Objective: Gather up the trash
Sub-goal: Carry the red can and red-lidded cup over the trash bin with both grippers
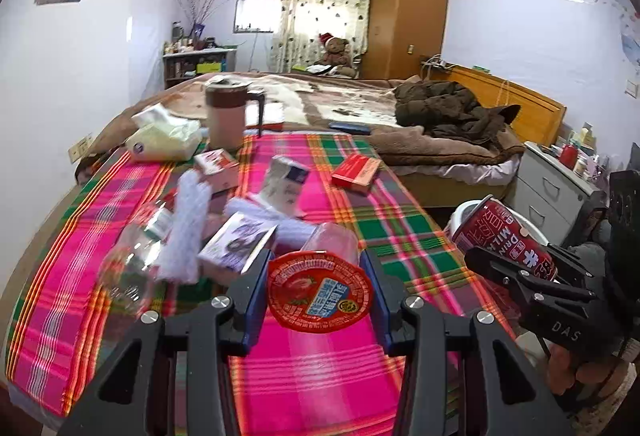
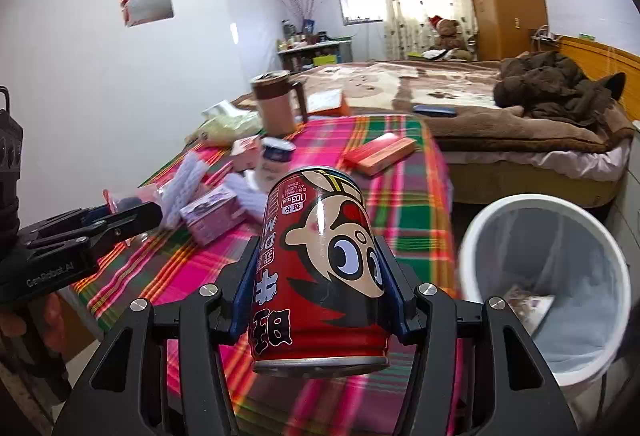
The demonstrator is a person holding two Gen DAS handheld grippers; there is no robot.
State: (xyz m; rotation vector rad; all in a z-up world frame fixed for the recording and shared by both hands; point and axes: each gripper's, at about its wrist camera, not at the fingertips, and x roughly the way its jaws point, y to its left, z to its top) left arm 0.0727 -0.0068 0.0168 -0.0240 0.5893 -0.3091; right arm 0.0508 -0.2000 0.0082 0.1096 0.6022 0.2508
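In the left wrist view my left gripper is shut on a clear plastic cup with a red foil lid, held above the plaid table between the blue pads. In the right wrist view my right gripper is shut on a red milk-drink can with a cartoon face, its base towards the camera. A white trash bin with a clear liner stands off the table's right edge, just right of the can. It holds some wrappers. The can also shows at the right of the left wrist view, in front of the bin.
On the cloth lie a clear empty bottle, white foam netting, several small boxes, a red box, a tissue pack and a brown-lidded jug. A bed lies beyond, drawers at right.
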